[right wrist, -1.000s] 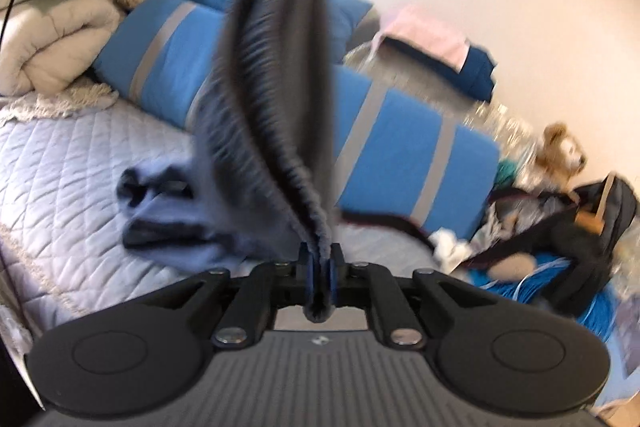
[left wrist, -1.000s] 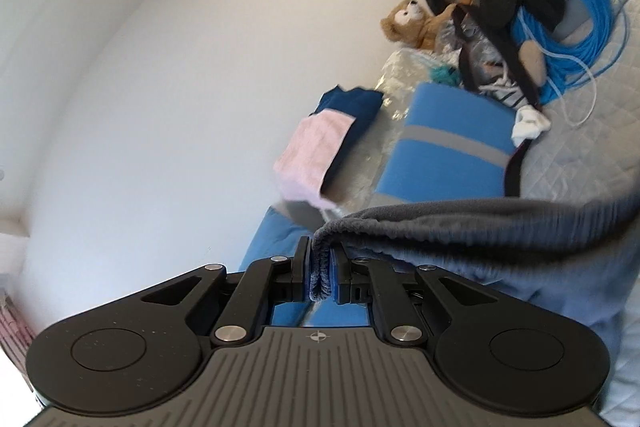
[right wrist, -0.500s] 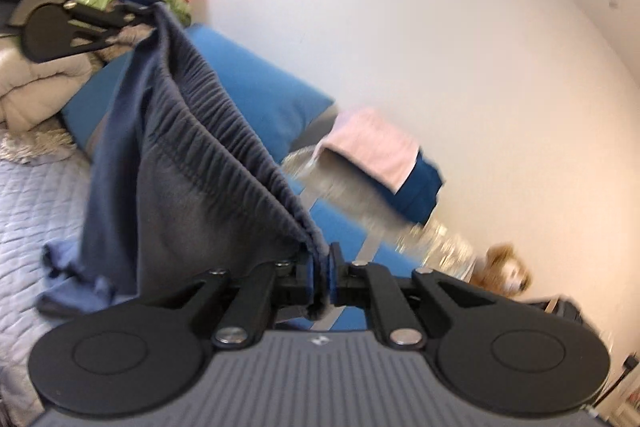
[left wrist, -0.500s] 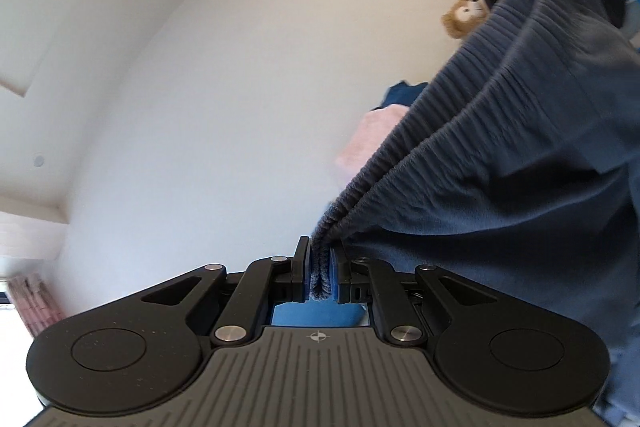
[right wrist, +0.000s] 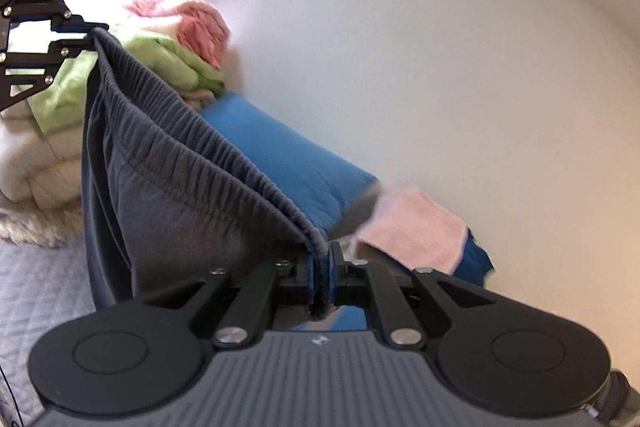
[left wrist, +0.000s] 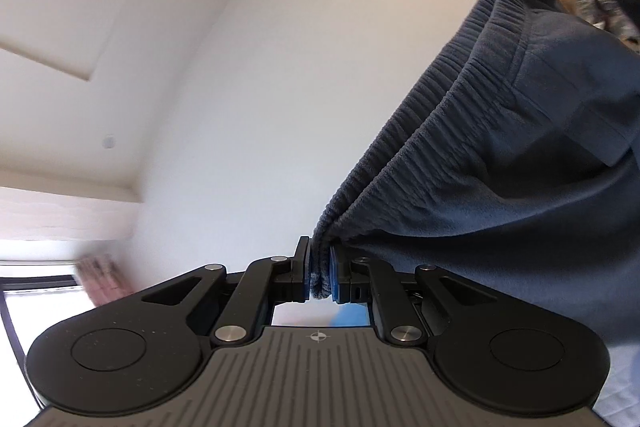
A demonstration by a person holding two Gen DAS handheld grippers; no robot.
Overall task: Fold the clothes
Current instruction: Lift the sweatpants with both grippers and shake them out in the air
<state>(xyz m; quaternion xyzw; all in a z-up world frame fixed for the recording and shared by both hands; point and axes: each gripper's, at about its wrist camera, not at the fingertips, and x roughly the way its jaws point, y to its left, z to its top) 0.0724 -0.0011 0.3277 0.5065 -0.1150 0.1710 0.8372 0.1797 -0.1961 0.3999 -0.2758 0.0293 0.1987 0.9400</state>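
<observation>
Holding the dark blue sweatpants up in the air, the left gripper and right gripper each pinch one end of the elastic waistband, pulled straight between them so the legs hang down flat, clear of the quilted bed, likely for a clean lengthwise fold.

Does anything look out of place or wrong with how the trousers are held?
Nothing stands out. The left gripper and right gripper each pinch one end of the grey trousers' elastic waistband, which stretches evenly between them, with the fabric hanging below.
</observation>
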